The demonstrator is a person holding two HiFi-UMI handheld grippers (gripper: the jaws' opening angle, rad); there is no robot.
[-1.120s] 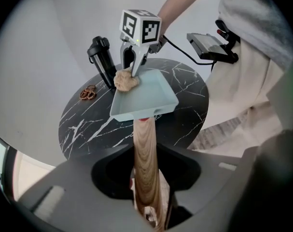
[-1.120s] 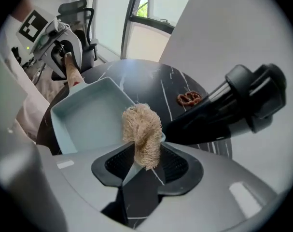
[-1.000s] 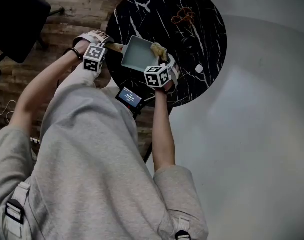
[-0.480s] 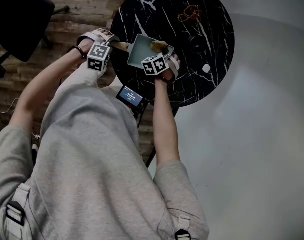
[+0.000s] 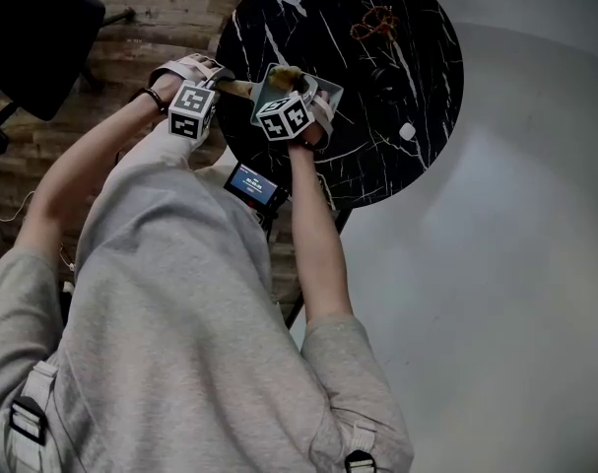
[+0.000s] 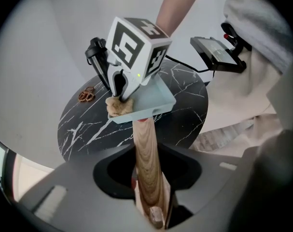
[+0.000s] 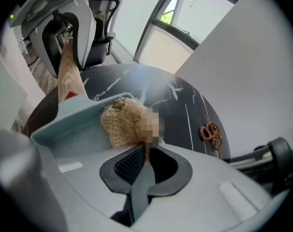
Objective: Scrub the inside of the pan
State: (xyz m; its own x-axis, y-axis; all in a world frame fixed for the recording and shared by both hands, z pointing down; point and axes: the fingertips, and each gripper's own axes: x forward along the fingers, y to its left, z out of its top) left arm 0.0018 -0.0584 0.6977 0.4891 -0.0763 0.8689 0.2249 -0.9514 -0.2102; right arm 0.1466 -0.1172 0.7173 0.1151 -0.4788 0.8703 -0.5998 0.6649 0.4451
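Note:
A pale blue square pan (image 5: 324,91) with a wooden handle (image 5: 236,90) sits at the near-left part of a round black marble table (image 5: 397,47). My left gripper (image 5: 218,85) is shut on the handle (image 6: 146,153), its jaws having eased slightly wider. In the left gripper view it (image 6: 148,187) clamps the handle from both sides. My right gripper (image 5: 289,85) is over the pan; its jaws have just been closing on a tan loofah scrubber (image 7: 122,122), which they (image 7: 144,149) now pinch. The scrubber rests on the pan's inside (image 7: 71,139) near the handle-side wall.
A brown pretzel-shaped object (image 5: 373,23) lies at the table's far side, and a small white item (image 5: 407,132) near its right edge. A phone-like device (image 5: 252,186) on a stand sits below the table's near edge. An office chair (image 5: 33,37) stands on the wooden floor at the left.
My right gripper has carried the scrubber from the pan's right rim leftwards and down into the pan, towards the handle side. My left gripper has kept its hold on the handle.

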